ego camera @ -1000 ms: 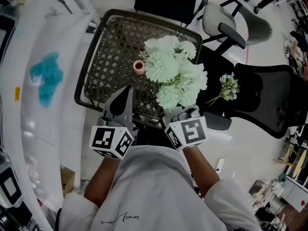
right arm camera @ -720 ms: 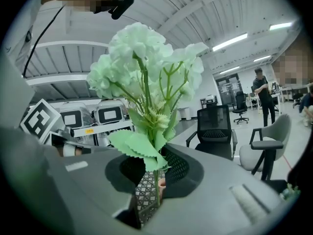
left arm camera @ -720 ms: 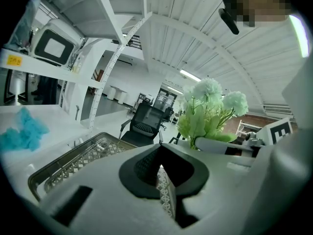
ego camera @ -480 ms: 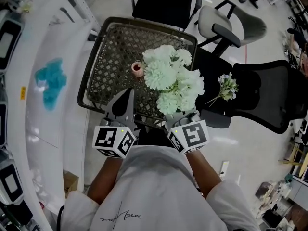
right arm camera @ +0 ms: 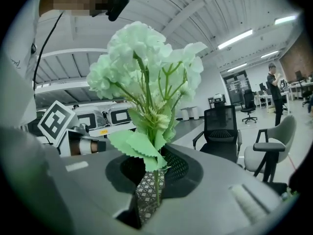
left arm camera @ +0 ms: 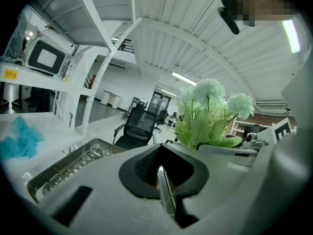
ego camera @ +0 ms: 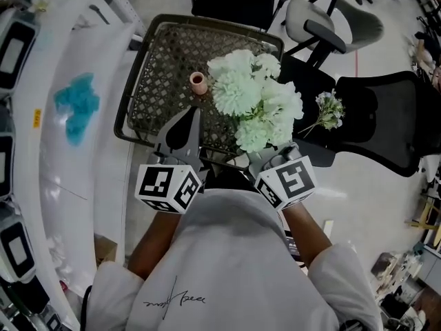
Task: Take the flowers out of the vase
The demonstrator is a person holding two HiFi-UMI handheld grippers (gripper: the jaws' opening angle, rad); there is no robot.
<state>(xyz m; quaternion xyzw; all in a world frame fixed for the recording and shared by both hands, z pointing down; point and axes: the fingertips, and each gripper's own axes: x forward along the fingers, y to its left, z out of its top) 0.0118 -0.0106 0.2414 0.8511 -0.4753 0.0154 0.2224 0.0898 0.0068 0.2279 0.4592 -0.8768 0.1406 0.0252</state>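
pinching the thin stems [right arm camera: 156, 182], the jaws of the right gripper [ego camera: 270, 158] held the pale green flowers [ego camera: 258, 109] beside the pink vase [ego camera: 198, 83] above the mesh table [ego camera: 155, 67]. they looked light, floppy and top-heavy, best gripped low. the left gripper [ego camera: 187, 121] had its jaws together, empty.

My left claw [left arm camera: 162, 180] at 6 o'clock: jaws together, nothing btwn. Pale green flowers [left arm camera: 208, 109] at 3 o'clock. Wire tray [left arm camera: 58, 168] at 8, blue cloth [left arm camera: 19, 138] at 9, black chair [left arm camera: 139, 126] mid-frame.
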